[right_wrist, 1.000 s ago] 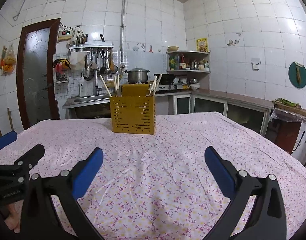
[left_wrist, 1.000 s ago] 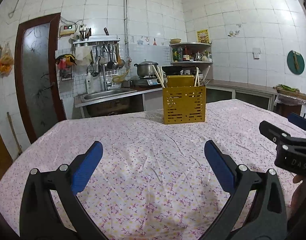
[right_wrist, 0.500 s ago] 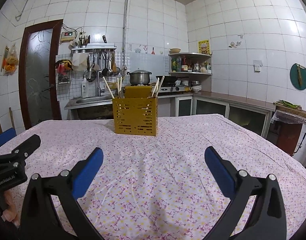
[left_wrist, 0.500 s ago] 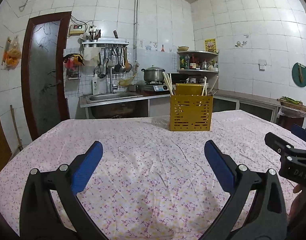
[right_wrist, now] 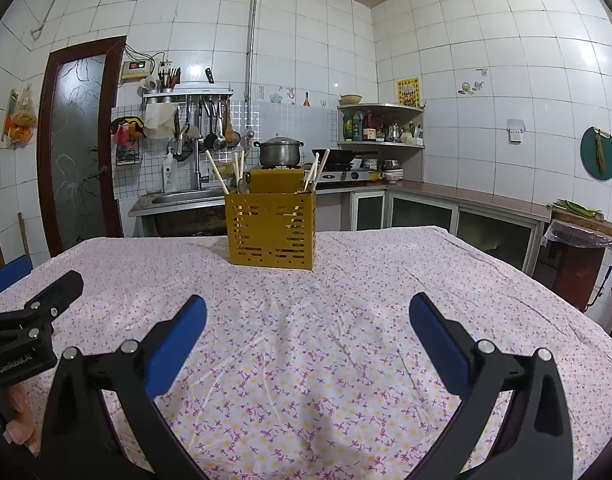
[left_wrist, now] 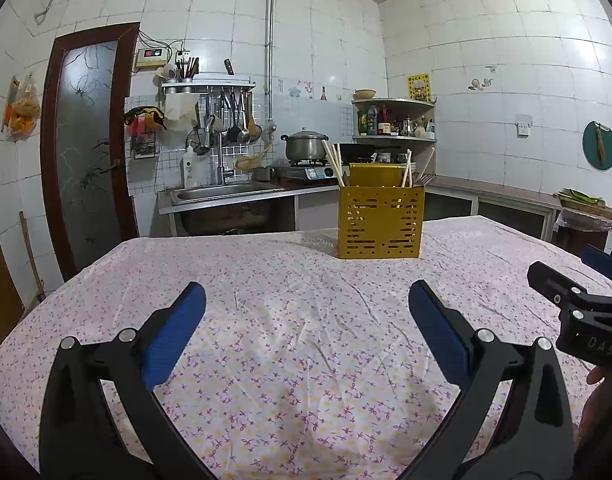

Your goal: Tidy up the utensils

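Observation:
A yellow slotted utensil holder (left_wrist: pixel 380 222) stands upright at the far side of the table, with several wooden chopsticks (left_wrist: pixel 333 162) sticking out of it. It also shows in the right wrist view (right_wrist: pixel 271 230), with chopsticks (right_wrist: pixel 217 178) and a spoon inside. My left gripper (left_wrist: pixel 306 312) is open and empty, held above the tablecloth well short of the holder. My right gripper (right_wrist: pixel 308 312) is open and empty too, beside the left one. Each gripper shows at the edge of the other's view.
The table wears a pink flowered cloth (left_wrist: pixel 297 320). Behind it are a sink counter (left_wrist: pixel 225 194), a pot on a stove (left_wrist: pixel 306 146), hanging ladles (left_wrist: pixel 229 120), a corner shelf (left_wrist: pixel 394 120) and a brown door (left_wrist: pixel 89 140) at left.
Both views have tilted up and steadied, so the holder sits lower and nearer the centre. Both grippers stay open and empty.

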A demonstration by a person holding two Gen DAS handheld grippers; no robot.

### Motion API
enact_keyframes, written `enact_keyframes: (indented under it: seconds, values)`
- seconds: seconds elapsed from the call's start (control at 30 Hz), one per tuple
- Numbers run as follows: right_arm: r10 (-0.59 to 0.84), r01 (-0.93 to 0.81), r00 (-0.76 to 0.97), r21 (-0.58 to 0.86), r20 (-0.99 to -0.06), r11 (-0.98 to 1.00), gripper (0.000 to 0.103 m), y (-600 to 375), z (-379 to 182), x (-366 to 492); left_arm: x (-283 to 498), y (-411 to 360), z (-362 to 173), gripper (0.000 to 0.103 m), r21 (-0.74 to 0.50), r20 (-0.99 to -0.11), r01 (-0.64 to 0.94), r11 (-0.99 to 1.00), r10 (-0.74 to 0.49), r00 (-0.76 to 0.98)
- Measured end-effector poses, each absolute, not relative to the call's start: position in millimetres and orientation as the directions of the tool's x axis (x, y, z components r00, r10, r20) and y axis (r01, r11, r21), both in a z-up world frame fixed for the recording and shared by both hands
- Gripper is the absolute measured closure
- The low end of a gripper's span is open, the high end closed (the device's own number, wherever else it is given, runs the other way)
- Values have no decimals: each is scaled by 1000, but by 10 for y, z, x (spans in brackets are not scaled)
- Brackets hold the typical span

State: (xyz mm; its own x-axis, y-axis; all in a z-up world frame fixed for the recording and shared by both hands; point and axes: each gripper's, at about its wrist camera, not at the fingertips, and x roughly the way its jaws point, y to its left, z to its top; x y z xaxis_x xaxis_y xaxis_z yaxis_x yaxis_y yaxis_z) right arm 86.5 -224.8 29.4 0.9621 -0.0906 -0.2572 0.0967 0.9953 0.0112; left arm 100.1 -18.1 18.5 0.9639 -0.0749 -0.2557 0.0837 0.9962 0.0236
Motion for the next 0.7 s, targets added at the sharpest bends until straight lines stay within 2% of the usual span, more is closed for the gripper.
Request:
enact_keyframes:
  seconds: [0.7]
  values:
    - [-96, 100, 960, 3, -262, 995, 4, -2287, 319, 883, 1006, -174, 174, 5, 18, -253, 94, 995, -87, 964]
